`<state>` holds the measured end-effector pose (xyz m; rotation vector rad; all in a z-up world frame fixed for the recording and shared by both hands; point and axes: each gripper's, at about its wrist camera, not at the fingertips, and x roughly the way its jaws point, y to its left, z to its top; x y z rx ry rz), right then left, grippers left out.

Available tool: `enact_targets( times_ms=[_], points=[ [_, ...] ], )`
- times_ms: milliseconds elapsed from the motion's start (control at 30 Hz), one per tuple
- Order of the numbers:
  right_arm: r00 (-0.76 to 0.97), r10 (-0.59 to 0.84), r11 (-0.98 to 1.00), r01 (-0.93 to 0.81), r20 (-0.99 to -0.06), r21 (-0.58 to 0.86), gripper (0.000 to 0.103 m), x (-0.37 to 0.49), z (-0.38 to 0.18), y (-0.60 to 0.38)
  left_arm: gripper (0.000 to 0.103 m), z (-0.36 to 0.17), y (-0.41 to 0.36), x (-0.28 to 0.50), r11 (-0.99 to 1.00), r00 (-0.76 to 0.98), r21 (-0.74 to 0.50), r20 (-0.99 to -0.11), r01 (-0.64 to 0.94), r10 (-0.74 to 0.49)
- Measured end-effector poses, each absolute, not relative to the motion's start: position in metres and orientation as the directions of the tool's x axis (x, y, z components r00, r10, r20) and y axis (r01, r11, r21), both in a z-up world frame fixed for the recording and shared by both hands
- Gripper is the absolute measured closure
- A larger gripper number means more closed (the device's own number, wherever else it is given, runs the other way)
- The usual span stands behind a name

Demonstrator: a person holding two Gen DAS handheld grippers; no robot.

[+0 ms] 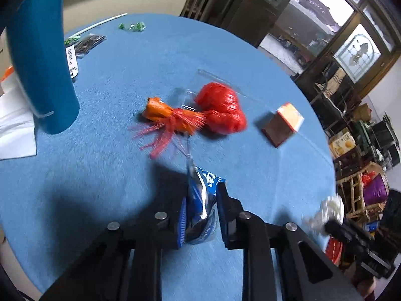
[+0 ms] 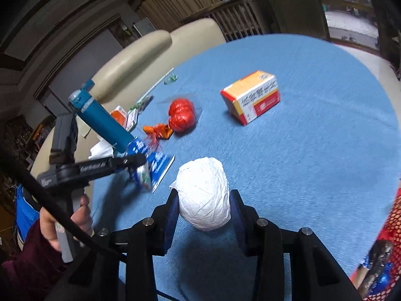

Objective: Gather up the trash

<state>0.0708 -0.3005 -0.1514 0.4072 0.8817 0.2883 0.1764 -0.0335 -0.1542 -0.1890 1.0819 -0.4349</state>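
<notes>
1. Your left gripper is clamped on the blue wrapper, just above the table
2. Your right gripper squeezes the white paper ball
3. That wrapper's slick, so a fast swing could probably shake it loose

A round table under a blue cloth carries a tall teal bottle, standing upright near its edge. Beside the table sits a cream sofa. Behind are glazed wooden doors and cluttered shelves
</notes>
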Motion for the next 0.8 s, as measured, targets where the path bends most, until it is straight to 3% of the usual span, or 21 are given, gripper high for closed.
enact_targets(
  times_ms=[433,800],
  points=[
    [0.680,0.330,0.900,-0.017,-0.655,0.436,0.061,0.031,-0.122,-0.338,0.081,-0.123,-0.049,0.121,0.846,0.389,-0.394,-0.761,0.359,-0.519],
    [0.720,0.268,0.902,0.047,-0.641,0.430,0.061,-0.003,-0.109,-0.372,0.081,-0.084,-0.084,0.093,0.818,0.429,-0.317,-0.729,0.479,-0.534]
  ],
)
